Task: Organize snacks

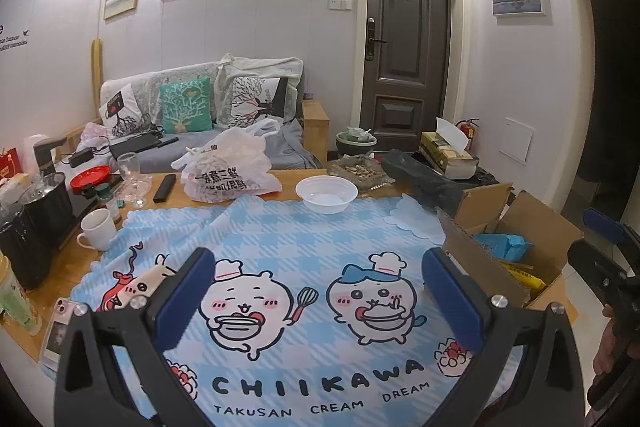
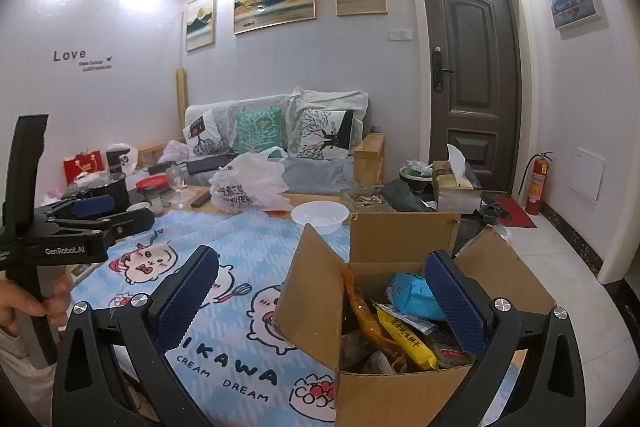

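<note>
An open cardboard box at the table's right edge holds several snack packets: a light blue one, a yellow one and an orange one. The box also shows in the left wrist view. My right gripper is open and empty just above the box's near left side. My left gripper is open and empty over the blue Chiikawa cloth, left of the box. The left gripper also shows in the right wrist view.
A white bowl, a full white plastic bag, a remote, a wine glass, a white mug, pots and a phone lie on the table. A tissue box and a sofa stand behind.
</note>
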